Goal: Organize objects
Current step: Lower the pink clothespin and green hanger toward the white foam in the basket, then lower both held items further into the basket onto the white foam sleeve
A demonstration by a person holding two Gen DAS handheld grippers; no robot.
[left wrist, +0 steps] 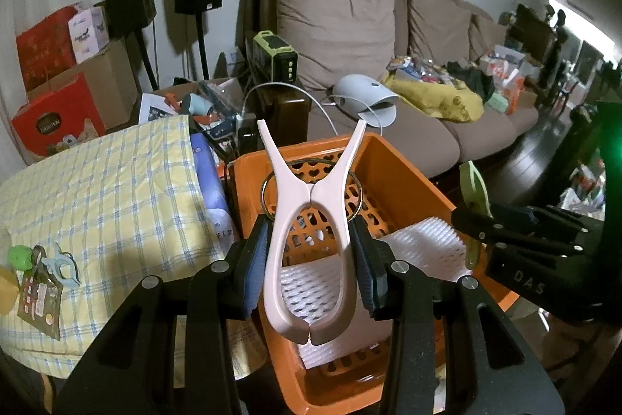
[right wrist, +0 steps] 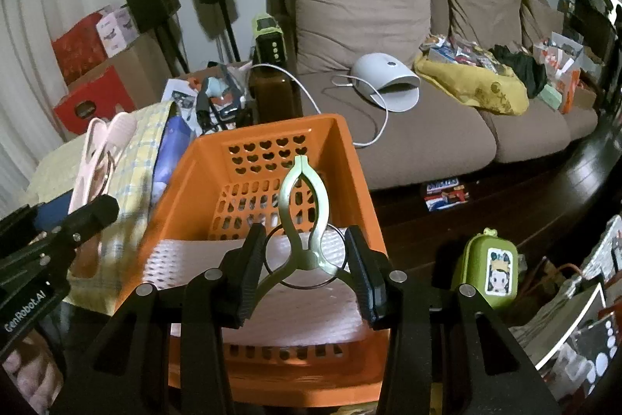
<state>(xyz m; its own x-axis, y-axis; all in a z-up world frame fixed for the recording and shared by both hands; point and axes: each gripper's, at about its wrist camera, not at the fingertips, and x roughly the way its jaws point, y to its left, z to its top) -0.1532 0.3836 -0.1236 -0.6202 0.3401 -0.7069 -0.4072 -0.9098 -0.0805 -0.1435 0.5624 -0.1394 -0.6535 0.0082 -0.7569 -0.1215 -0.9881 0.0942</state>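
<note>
1. The brown sofa (right wrist: 427, 127) fills the back of the room, its seat littered with a white dome-shaped appliance (right wrist: 388, 80) and a heap of packets on a yellow cloth. It plays no part in the job.

2. Nearer stands the orange basket (left wrist: 404, 162), with heart-shaped holes in its far wall and white foam netting (left wrist: 423, 244) lying on its floor. I would say this is where the things are being gathered.

3. To the left of the basket lies a bundle under a yellow checked cloth (left wrist: 109, 189), with a small blue clip (left wrist: 62, 265) and a few oddments resting on it, yet to be sorted.

4. The left gripper (left wrist: 311, 259) hangs over the basket, its fingers closed on a large pink clothes peg (left wrist: 311, 228), handles pointing away toward the sofa.

5. The right gripper (right wrist: 307, 267) hovers over the same basket, its fingers clamped on the handles of a pale green clothes peg (right wrist: 305, 216), its tip pointing away toward the sofa.

6. Judging by this, the step in hand is dropping both pegs in. The next move calls for lowering each gripper inside the rim and spreading the fingers, so the pegs land on the netting and do not catch the wall.
</note>
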